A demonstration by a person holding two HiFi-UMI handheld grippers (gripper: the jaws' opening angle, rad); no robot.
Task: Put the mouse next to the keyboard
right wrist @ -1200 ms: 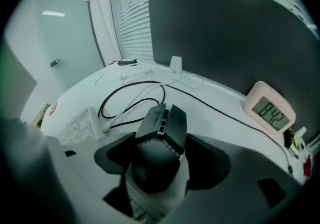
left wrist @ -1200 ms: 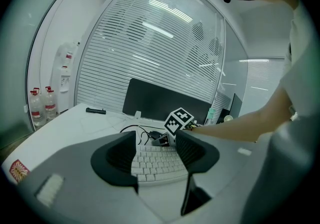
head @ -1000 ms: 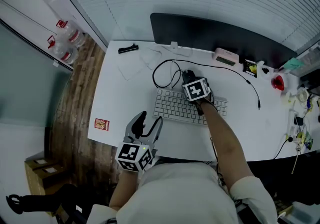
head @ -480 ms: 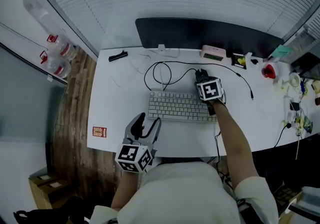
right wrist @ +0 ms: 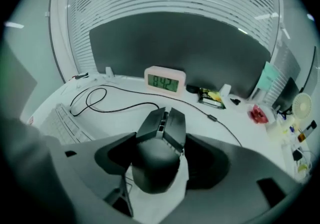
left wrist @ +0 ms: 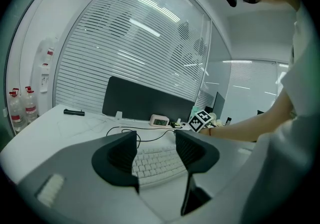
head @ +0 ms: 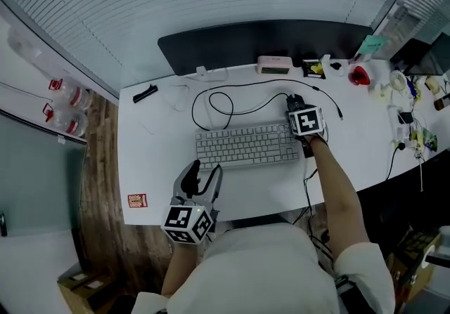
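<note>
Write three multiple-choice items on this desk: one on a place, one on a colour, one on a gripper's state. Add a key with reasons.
1. Where is the mouse relative to the keyboard?
A. by its right end
B. by its left end
C. on top of its keys

2. What colour is the casing of the clock?
A. black
B. pale pink
C. green

3. How does the left gripper stand?
A. shut on a cable
B. shut on the keyboard
C. open, holding nothing

Key:
1 A: the head view shows the mouse off the keyboard's right end.
2 B: the casing reads pink in the right gripper view.
3 C: its jaws stand apart, with only the distant keyboard seen between them.
</note>
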